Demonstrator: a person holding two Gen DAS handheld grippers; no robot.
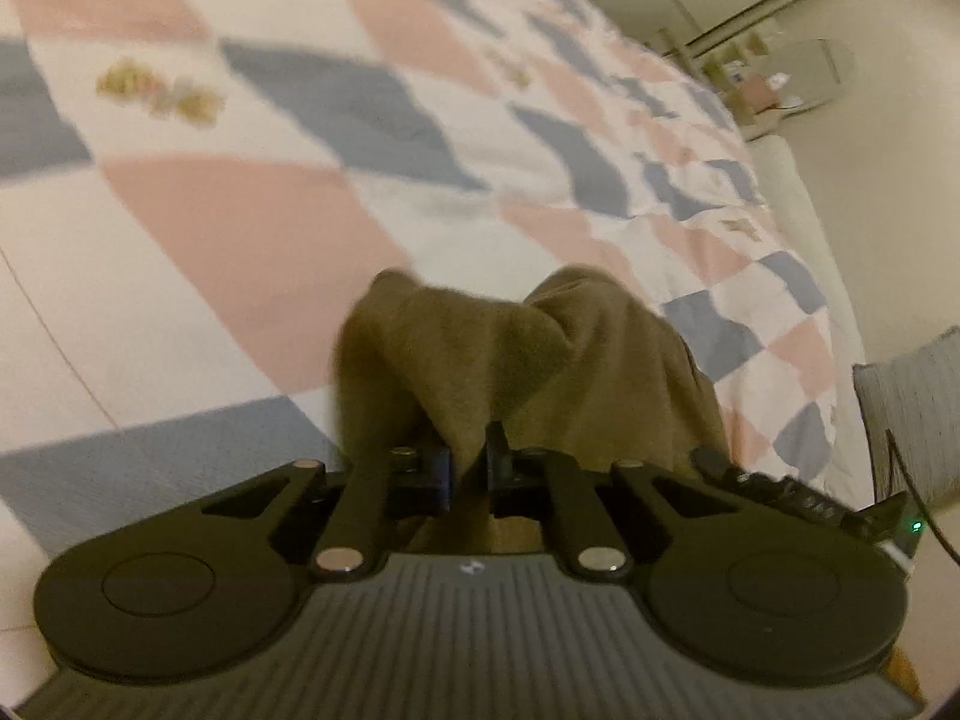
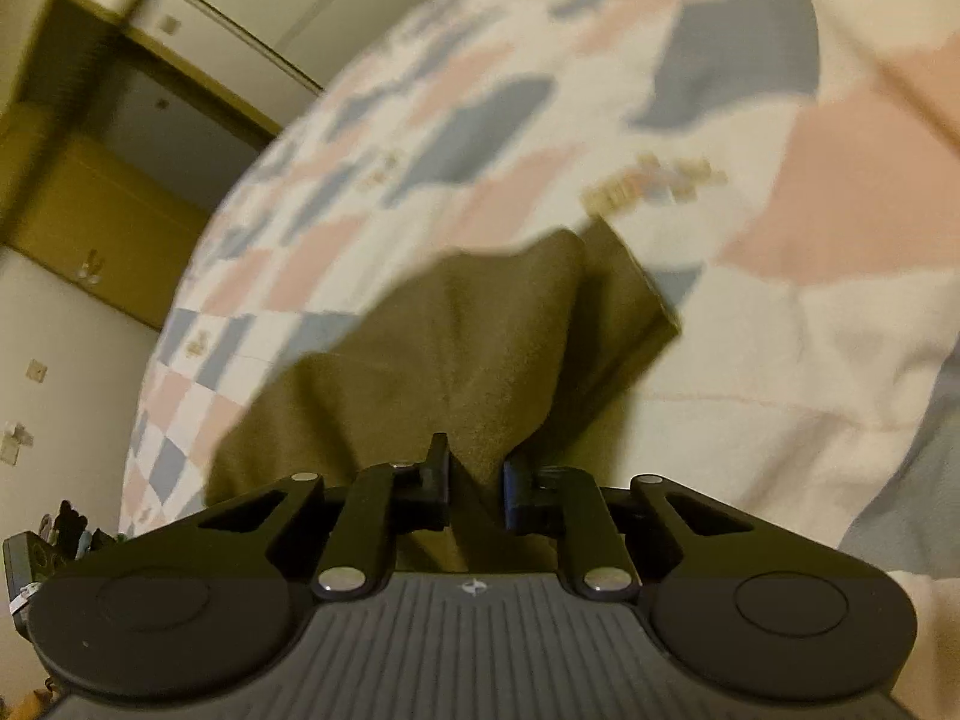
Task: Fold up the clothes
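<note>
An olive-brown garment [image 1: 516, 354] hangs bunched from my left gripper [image 1: 469, 462], which is shut on a fold of it above the bed. In the right wrist view the same olive-brown garment [image 2: 444, 348] spreads out ahead, with a folded edge at its far right. My right gripper [image 2: 477, 480] is shut on a pinch of that cloth. Both views are blurred by motion.
A quilt [image 1: 300, 150] of pink, blue-grey and white checks covers the bed under both grippers; it also shows in the right wrist view [image 2: 750, 120]. A shelf with small items [image 1: 762, 84] stands past the bed's far edge. A wooden door frame [image 2: 120, 192] is at the left.
</note>
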